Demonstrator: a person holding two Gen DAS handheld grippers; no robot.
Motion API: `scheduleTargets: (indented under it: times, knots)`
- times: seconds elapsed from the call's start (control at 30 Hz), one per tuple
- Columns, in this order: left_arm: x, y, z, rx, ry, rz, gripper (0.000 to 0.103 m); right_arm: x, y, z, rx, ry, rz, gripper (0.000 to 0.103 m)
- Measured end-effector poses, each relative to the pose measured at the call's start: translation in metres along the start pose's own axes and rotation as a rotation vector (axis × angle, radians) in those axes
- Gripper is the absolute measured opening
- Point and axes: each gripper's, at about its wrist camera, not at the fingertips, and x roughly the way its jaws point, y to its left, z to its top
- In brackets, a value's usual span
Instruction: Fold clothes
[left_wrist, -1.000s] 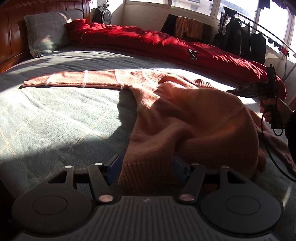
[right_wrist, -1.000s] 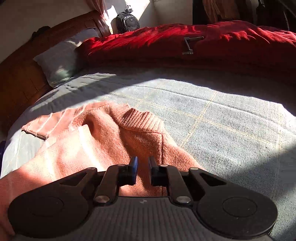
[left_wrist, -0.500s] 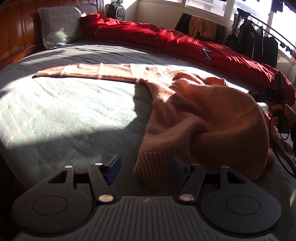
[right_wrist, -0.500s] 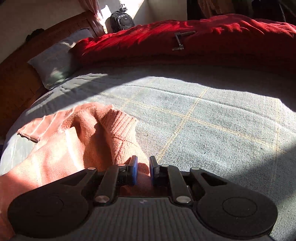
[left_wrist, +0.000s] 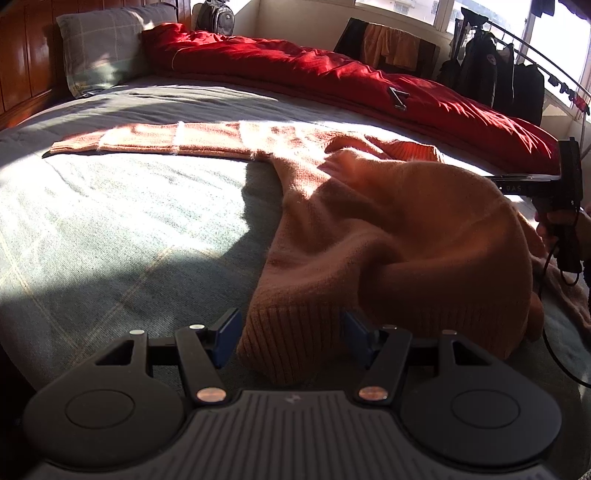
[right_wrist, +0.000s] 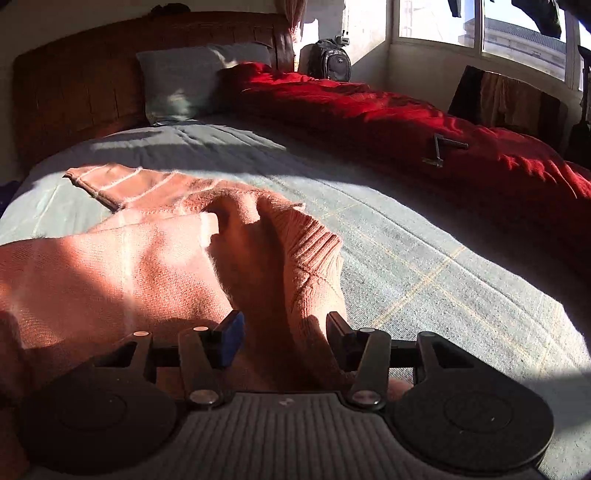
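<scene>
Letting go, my right gripper (right_wrist: 282, 338) is opening over the sweater's (left_wrist: 388, 229) shoulder on the bed (left_wrist: 122, 229); my left gripper (left_wrist: 290, 338) stands unclenched astride the hem, nearer it, sleeve (left_wrist: 155, 138) stretching far left.

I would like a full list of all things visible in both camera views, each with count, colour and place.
sweater: one, orange-pink, on the bed, half folded, one sleeve stretched out flat
bed sheet: one, grey-green, checked
quilt: one, red, along the far side
pillow: one, grey, at the headboard
headboard: one, brown wood
backpack: one, dark, by the window
hanging clothes: several, dark, on a rack
left gripper: black, jaws apart around the hem
right gripper: black, jaws opening, sweater between them
hand: one, holding the right gripper
</scene>
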Motion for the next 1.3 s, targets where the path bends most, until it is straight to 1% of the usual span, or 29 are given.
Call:
scheduleTargets:
  times: [0.07,0.17,0.23,0.33,0.37,0.47,0.6,0.67,0.73,0.83,0.9,0.93,1.0,1.07,1.13,1.23,1.3]
  knots:
    - [-0.002,0.003,-0.001,-0.006,-0.003,0.008,0.062,-0.003,-0.021,0.006,0.077,-0.037,0.005,0.054]
    - [-0.004,0.009,-0.004,-0.026,-0.004,0.019,0.062,0.001,-0.076,0.000,0.335,-0.057,0.002,0.054]
    - [-0.005,0.014,-0.006,-0.040,0.000,0.030,0.062,0.000,-0.103,-0.011,0.467,-0.086,-0.003,0.054]
    - [-0.003,0.017,-0.008,-0.050,0.008,0.034,0.062,0.004,-0.115,-0.023,0.527,-0.067,-0.042,0.054]
    - [-0.001,0.017,-0.008,-0.050,0.012,0.032,0.062,0.007,-0.111,-0.025,0.500,-0.047,-0.043,0.054]
    - [0.003,0.014,-0.008,-0.042,0.021,0.020,0.062,0.017,-0.079,-0.025,0.354,0.013,-0.034,0.054]
    - [0.005,0.007,-0.009,-0.018,0.029,-0.003,0.062,0.028,-0.045,-0.023,0.234,0.062,-0.044,0.054]
    - [0.006,0.007,-0.010,-0.014,0.031,-0.006,0.062,0.032,-0.038,-0.025,0.216,0.077,-0.036,0.054]
    - [0.006,0.009,-0.011,-0.021,0.032,-0.003,0.062,0.032,-0.037,-0.027,0.234,0.078,-0.022,0.054]
    - [0.006,0.012,-0.012,-0.034,0.032,0.004,0.062,0.028,-0.038,-0.027,0.261,0.094,0.045,0.054]
    - [0.008,0.015,-0.012,-0.041,0.036,0.009,0.062,0.024,-0.033,-0.027,0.237,0.112,0.120,0.054]
    - [0.009,0.015,-0.012,-0.043,0.037,0.010,0.062,0.021,-0.025,-0.026,0.194,0.115,0.111,0.054]
    - [0.010,0.015,-0.012,-0.043,0.038,0.006,0.062,0.017,-0.009,-0.023,0.089,0.115,0.054,0.047]
    - [0.011,0.014,-0.012,-0.041,0.038,0.001,0.062,0.011,0.003,-0.019,0.037,0.101,0.024,0.044]
    - [0.011,0.014,-0.012,-0.041,0.039,-0.002,0.062,0.004,0.010,-0.015,0.010,0.087,0.033,0.044]
    - [0.011,0.015,-0.011,-0.042,0.035,-0.005,0.062,-0.002,0.010,-0.013,0.002,0.075,0.038,0.044]
    - [0.011,0.015,-0.011,-0.042,0.032,-0.009,0.062,-0.006,0.006,-0.013,0.015,0.060,0.026,0.044]
